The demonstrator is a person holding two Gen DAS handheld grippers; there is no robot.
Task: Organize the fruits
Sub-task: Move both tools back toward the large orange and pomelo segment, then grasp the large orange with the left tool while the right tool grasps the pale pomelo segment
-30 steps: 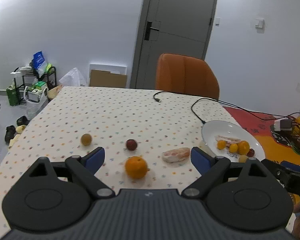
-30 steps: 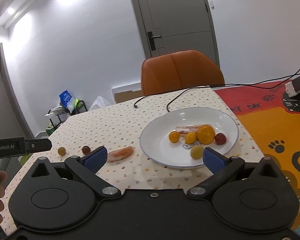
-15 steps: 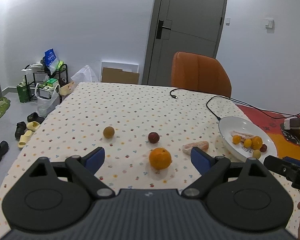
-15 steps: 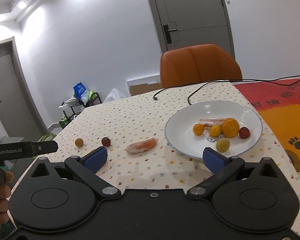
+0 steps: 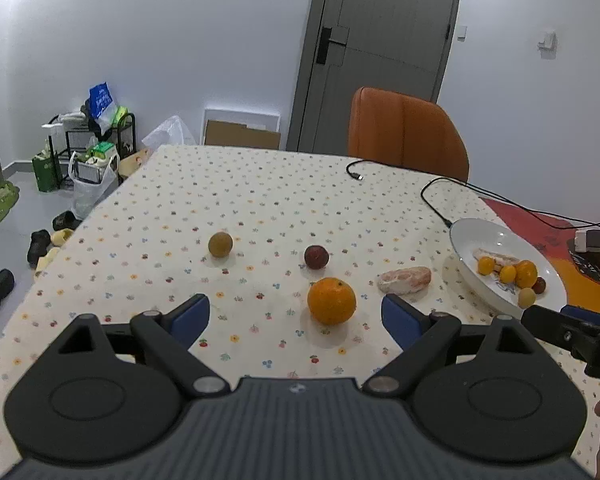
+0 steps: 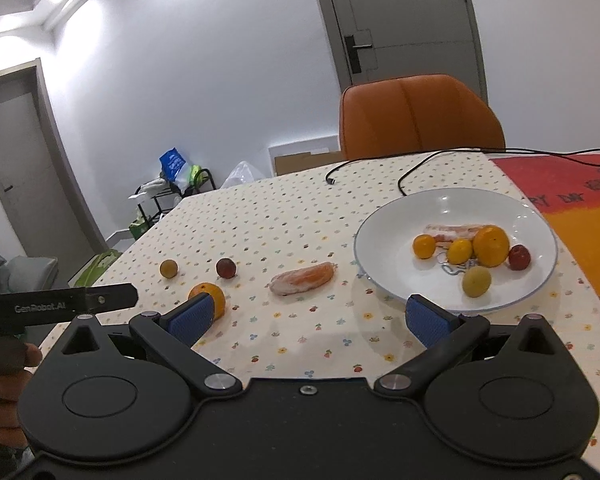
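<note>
The left gripper (image 5: 296, 316) hangs over the bench (image 5: 260, 200) with its jaws spread wide and empty, and the orange (image 5: 331, 300) lies just ahead of them, between the two blue pads and nearer the right one. The right gripper (image 6: 308, 316) is likewise wide open and holds nothing. Round, the orange offers no long axis to line up on, and I judge the left hand the nearer to it. Beyond the orange sit a dark red fruit (image 5: 316, 257) and a brownish one (image 5: 220, 244); right of it lies a peeled piece (image 5: 405, 279), then the white plate (image 5: 472, 236) with several fruits. From the right wrist the orange is half hidden behind a pad.
</note>
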